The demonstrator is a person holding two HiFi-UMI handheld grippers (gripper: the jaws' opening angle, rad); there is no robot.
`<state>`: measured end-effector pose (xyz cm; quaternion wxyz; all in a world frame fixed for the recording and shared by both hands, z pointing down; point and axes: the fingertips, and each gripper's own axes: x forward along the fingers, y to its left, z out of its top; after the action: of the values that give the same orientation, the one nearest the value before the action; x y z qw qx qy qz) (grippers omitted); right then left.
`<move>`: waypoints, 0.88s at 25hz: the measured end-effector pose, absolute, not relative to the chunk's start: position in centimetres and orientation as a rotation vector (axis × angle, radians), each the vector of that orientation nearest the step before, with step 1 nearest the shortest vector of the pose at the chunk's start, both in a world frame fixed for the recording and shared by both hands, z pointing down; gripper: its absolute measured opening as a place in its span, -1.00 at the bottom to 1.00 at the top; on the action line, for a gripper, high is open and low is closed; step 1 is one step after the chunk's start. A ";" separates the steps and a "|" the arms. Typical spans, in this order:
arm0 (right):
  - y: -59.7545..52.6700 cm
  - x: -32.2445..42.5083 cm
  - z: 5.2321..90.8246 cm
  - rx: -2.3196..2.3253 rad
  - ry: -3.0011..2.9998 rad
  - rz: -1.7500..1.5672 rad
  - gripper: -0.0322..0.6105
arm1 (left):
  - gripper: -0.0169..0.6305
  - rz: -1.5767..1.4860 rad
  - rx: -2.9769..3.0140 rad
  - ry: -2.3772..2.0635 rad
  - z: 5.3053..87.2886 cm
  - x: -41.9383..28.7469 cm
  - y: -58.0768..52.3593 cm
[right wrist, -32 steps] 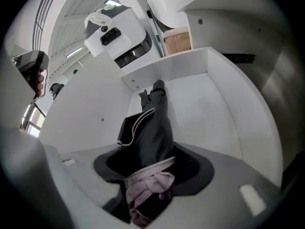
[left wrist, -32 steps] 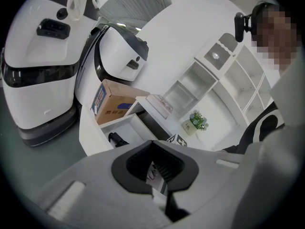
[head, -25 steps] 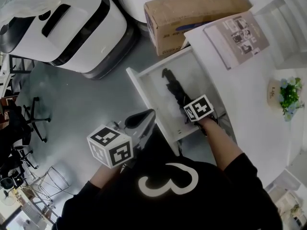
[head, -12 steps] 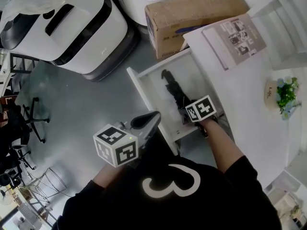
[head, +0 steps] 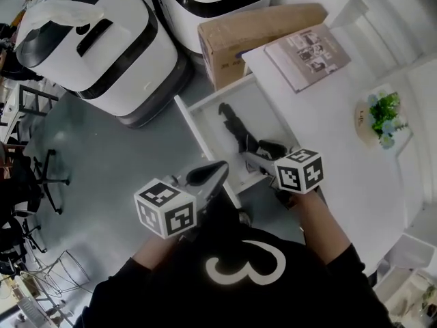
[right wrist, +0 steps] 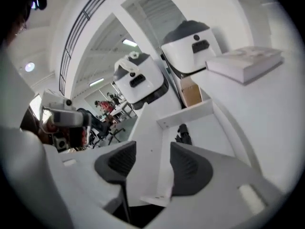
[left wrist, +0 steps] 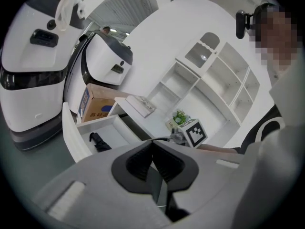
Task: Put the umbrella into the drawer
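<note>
Grey-bodied right gripper is hovering over the near end of the open drawer, pointing downward. Its ribbed dark pads are standing apart after just closing partway, with nothing between them. The left gripper is hanging over the grey floor beside the drawer front, jaws pressed together and empty. The black folded umbrella is lying lengthwise on the drawer's white bottom. A cardboard box is sitting behind the drawer; a flat book and a small green plant are resting on the white desk
</note>
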<state>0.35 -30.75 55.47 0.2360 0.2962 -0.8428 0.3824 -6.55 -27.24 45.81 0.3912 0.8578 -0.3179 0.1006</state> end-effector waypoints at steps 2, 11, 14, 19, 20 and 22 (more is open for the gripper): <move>-29.4 1.0 51.8 0.847 -2.410 1.033 -0.31 | -0.92 0.242 2.212 -0.815 44.3 -6.0 -26.0; -21.0 5.5 35.7 0.897 -2.812 0.814 -0.87 | -0.92 0.148 2.401 -0.794 35.5 -2.8 -19.8; -17.9 6.6 32.3 0.913 -2.861 0.687 -0.89 | -0.92 0.123 2.462 -0.773 32.7 -1.6 -17.9; -13.7 7.8 29.1 0.922 -2.875 0.498 -0.89 | -0.92 0.063 2.555 -0.744 28.7 0.2 -14.7; -13.1 8.0 28.5 0.923 -2.888 0.494 -0.89 | -0.92 0.057 2.571 -0.739 28.2 0.5 -14.1; -12.1 8.5 27.4 0.928 -2.918 0.497 -0.89 | -0.92 0.054 2.595 -0.732 27.3 1.1 -13.0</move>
<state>8.46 -12.09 27.40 0.0198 0.2992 -0.9405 0.1601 1.08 -13.01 27.28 0.2205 0.9386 -0.2646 0.0195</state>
